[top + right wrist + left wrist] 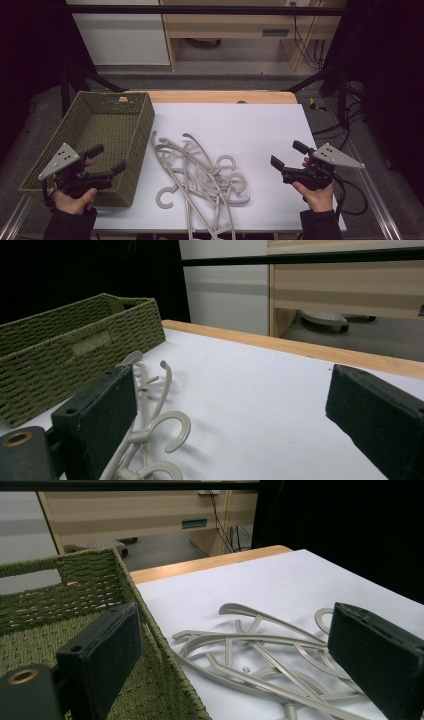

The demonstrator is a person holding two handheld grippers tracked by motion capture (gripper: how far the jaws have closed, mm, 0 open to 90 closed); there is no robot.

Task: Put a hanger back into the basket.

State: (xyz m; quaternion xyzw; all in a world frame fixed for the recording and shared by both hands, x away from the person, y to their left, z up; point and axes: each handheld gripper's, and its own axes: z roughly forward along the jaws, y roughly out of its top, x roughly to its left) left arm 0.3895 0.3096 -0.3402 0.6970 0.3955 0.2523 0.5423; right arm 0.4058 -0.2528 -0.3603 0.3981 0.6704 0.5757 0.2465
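Observation:
A tangle of several grey plastic hangers (200, 180) lies on the white table top (250, 125), toward the front and middle. The same hangers (260, 655) spread out ahead of my left gripper, and their hooks (160, 435) curl near my right gripper's left jaw. My left gripper (106, 159) hovers over the near right corner of the green woven basket (107, 127), jaws wide apart and empty. At the table's front right my right gripper (289, 155) is held open too, with nothing between its jaws, pointing toward the hangers.
The basket (45, 610) is empty and takes up the table's left side, its long wall (65, 355) facing the hangers. A wooden strip (220, 96) edges the table's far side. Beyond it stand a cabinet and desk (230, 30) on the floor. Dark frame bars flank both sides.

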